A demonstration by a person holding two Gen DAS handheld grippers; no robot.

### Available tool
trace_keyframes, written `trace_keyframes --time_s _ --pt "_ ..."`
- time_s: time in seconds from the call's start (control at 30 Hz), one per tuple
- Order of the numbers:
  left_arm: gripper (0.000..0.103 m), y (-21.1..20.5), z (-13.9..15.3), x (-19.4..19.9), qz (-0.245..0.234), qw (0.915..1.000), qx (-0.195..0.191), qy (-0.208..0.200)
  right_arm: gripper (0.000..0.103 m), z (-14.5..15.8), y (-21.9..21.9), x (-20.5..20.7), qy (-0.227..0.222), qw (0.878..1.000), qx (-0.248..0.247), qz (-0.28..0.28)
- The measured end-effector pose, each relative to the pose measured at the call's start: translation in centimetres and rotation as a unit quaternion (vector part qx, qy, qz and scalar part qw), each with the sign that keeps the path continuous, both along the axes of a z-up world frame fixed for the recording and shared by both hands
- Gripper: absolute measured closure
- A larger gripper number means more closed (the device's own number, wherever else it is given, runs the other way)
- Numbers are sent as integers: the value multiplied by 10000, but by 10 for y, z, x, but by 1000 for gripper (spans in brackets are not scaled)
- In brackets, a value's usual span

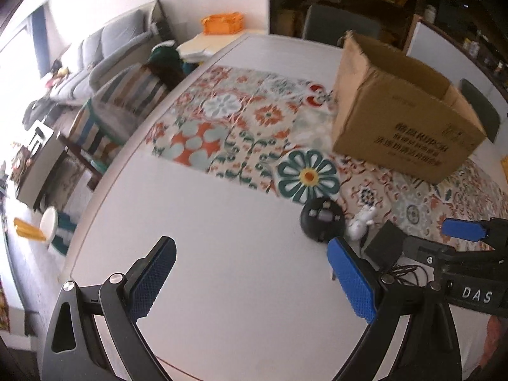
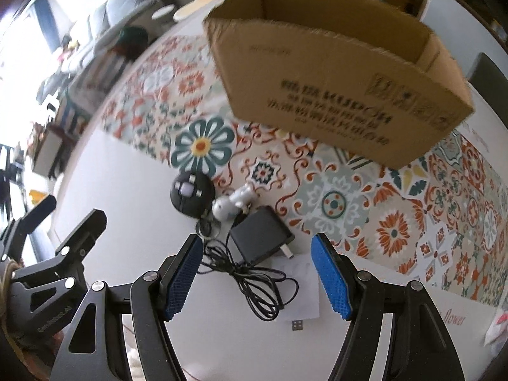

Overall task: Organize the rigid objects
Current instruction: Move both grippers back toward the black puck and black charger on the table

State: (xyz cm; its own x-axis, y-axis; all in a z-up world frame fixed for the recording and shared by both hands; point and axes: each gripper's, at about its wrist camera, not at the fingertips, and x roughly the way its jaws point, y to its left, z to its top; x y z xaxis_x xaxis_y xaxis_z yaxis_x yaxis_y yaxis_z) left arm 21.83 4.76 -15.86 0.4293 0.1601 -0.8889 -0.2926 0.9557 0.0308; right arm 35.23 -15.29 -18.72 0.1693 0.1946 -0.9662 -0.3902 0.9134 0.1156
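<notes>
On the white worktop (image 2: pixel 133 190), at the near edge of the patterned floral mat (image 2: pixel 365 197), three small things lie bunched together: a black ball-shaped gadget (image 2: pixel 191 195) with pale squares on its face, a small white figurine (image 2: pixel 234 203) touching it at its 3 o'clock, and a black power adapter (image 2: pixel 261 238) at the figurine's 5 o'clock, its thin cable (image 2: pixel 250 281) coiled loosely over a white paper slip (image 2: pixel 304 295). The open cardboard box (image 2: pixel 333 89), probably the destination, stands on the mat at 12 o'clock from the cluster. The right hand-held gripper (image 2: pixel 258 277) has its jaws spread wide and empty, with the adapter and cable lying in the view between them; the left hand-held gripper (image 1: pixel 250 281) is likewise spread and empty over bare worktop, the ball at its 1 o'clock. The main risk, I judge, is the cable: a grasp on the adapter could drag the coil, snag a finger, or sweep the figurine and ball aside, since all sit so close. The ball might also roll if nudged. The box's interior is hidden from both cameras, so its contents cannot be told. A tiny dark item (image 2: pixel 297 324) below the slip is too small to identify, and motion blur softens the box lettering.
</notes>
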Motion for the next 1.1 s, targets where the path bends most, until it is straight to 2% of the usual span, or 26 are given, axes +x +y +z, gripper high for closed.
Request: trace_keyframes --time_s 0.27,0.47,0.83,1.1 --pt "5 2 -27 -4 372 9987 -75 337 33 -31 20 4 347 9961 -472 653" --pt "5 1 -42 -4 438 9978 -90 493 33 -54 33 7 533 9908 -703 1030" --pt "5 -5 -55 2 428 9971 -123 622 35 -77 41 17 597 9880 -910 1096" --pt "5 -9 -60 6 345 9973 -136 628 37 -89 43 19 654 9887 -725 1134"
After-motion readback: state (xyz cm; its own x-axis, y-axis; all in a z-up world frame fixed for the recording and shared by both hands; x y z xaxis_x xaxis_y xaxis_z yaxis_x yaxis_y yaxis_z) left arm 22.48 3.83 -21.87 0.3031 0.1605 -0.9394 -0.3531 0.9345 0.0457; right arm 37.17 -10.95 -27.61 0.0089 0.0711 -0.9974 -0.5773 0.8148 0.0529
